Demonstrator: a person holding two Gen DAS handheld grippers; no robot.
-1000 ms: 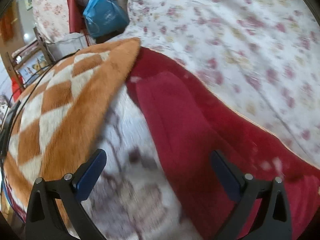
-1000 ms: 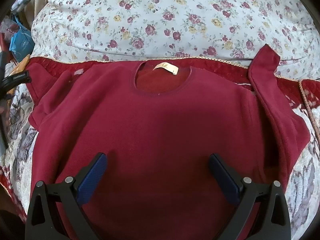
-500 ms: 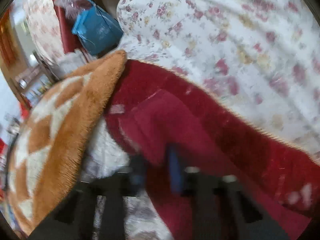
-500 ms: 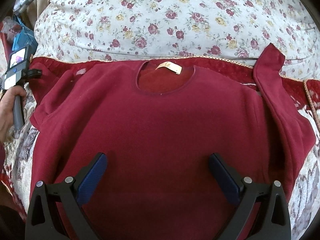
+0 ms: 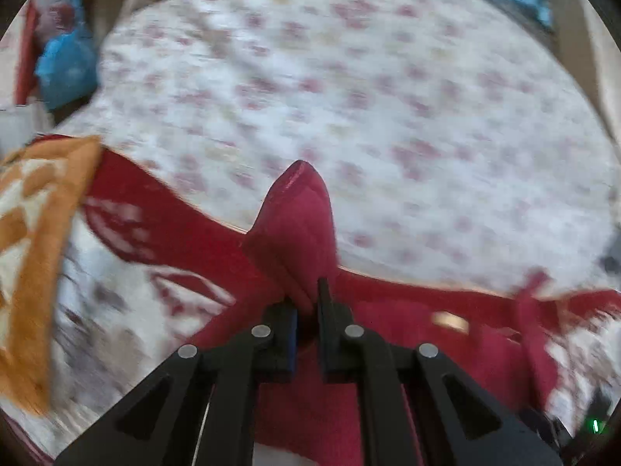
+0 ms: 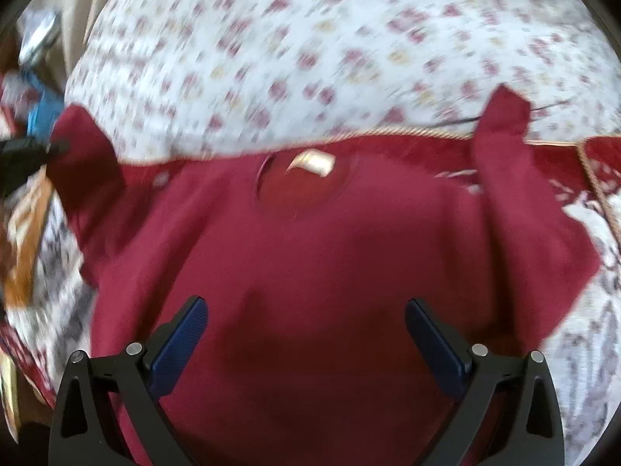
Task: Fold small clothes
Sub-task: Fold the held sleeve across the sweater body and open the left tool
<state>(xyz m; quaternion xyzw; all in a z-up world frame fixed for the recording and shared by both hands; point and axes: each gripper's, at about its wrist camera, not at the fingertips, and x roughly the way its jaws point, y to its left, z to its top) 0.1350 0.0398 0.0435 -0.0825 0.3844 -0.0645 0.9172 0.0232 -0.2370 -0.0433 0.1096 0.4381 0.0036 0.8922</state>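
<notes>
A dark red sweater (image 6: 330,256) lies face up on the bed, with a tan neck label (image 6: 312,163) at its collar. My left gripper (image 5: 308,303) is shut on the sweater's left sleeve (image 5: 299,229) and holds it lifted, its cuff standing up. In the right wrist view that lifted sleeve (image 6: 83,151) rises at the far left, held by the left gripper (image 6: 50,147). My right gripper (image 6: 306,330) is open and empty, hovering over the sweater's lower body. The right sleeve (image 6: 504,124) stands folded up at the far right.
A floral white quilt (image 6: 330,46) fills the back of the bed. A red-and-white patterned bedspread (image 6: 590,279) lies under the sweater. An orange-and-white checked blanket (image 5: 35,233) lies at the left. A blue bag (image 5: 66,66) sits beyond the bed's left corner.
My left gripper has closed on the left sleeve and lifted it, swinging to the right. My right gripper has stayed open over the sweater, shifting slightly; both views are now motion-blurred.
</notes>
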